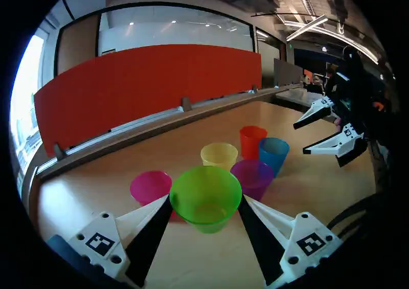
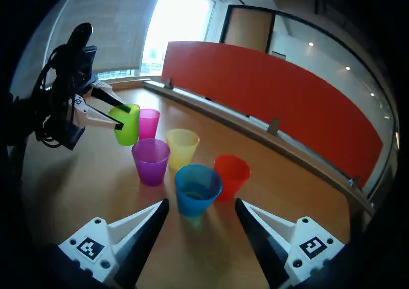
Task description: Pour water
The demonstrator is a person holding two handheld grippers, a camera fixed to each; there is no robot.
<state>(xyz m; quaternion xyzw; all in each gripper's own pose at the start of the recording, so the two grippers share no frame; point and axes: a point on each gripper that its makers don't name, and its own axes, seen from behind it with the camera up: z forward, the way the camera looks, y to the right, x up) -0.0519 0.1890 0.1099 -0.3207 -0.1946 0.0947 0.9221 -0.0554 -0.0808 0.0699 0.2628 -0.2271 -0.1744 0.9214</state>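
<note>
left gripper view: pink cup (image 1: 150, 185) just left, my left claw (image 1: 204, 199) clamped on the upright green cup (image 1: 205, 207), yellow cup (image 1: 219, 155) behind it, purple cup (image 1: 254, 176) crowding its right, red cup (image 1: 251, 139) and blue cup (image 1: 274, 153) beyond; my right claw (image 1: 300, 138), far right, spread wide and empty, nearer the blue cup.

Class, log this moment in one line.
left gripper: gripping green cup | right gripper: fingers apart, blue cup ahead

Cups (image 2: 182, 147) clustered on table (image 2: 307, 207), partition (image 2: 286, 94) behind, one cup (image 1: 205, 189) between left gripper (image 1: 204, 198) fingers.
</note>
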